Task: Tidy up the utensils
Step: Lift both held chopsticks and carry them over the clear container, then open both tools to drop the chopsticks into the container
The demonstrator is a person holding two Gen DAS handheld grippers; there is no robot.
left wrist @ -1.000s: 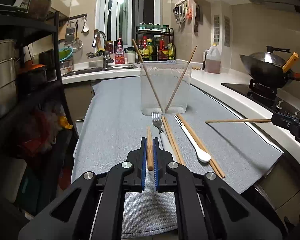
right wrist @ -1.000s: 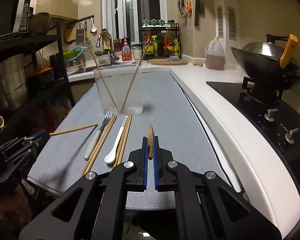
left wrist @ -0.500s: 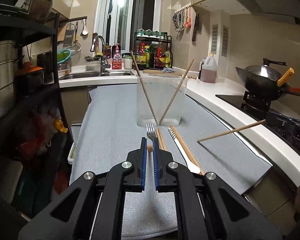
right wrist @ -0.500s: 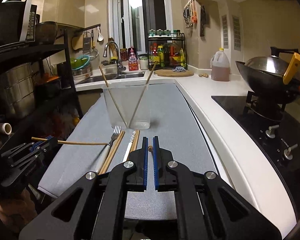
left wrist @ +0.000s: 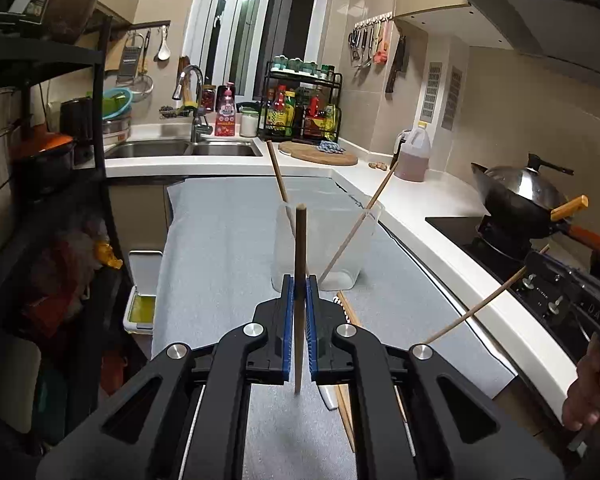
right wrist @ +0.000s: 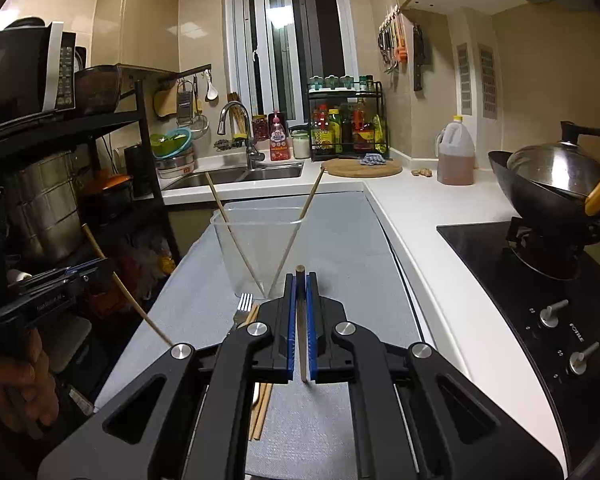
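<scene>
A clear plastic container [left wrist: 328,248] stands on the grey mat [left wrist: 220,240] and holds two wooden chopsticks that lean apart. It also shows in the right wrist view [right wrist: 256,248]. My left gripper [left wrist: 299,292] is shut on a chopstick [left wrist: 299,280] held upright, just before the container. My right gripper [right wrist: 299,292] is shut on another chopstick [right wrist: 300,336], also upright, near the container. A fork [right wrist: 244,306] and more chopsticks [right wrist: 260,408] lie on the mat below the grippers.
A wok [left wrist: 520,196] sits on the black stove [right wrist: 520,280] at the right. A black shelf rack [left wrist: 40,160] with pots stands at the left. A sink [left wrist: 180,148], bottle rack [left wrist: 304,108], cutting board [left wrist: 320,154] and oil jug [left wrist: 414,156] are behind.
Both grippers have risen and tilted, so each held chopstick has swung from lying flat to standing upright. Both have moved closer to the container.
</scene>
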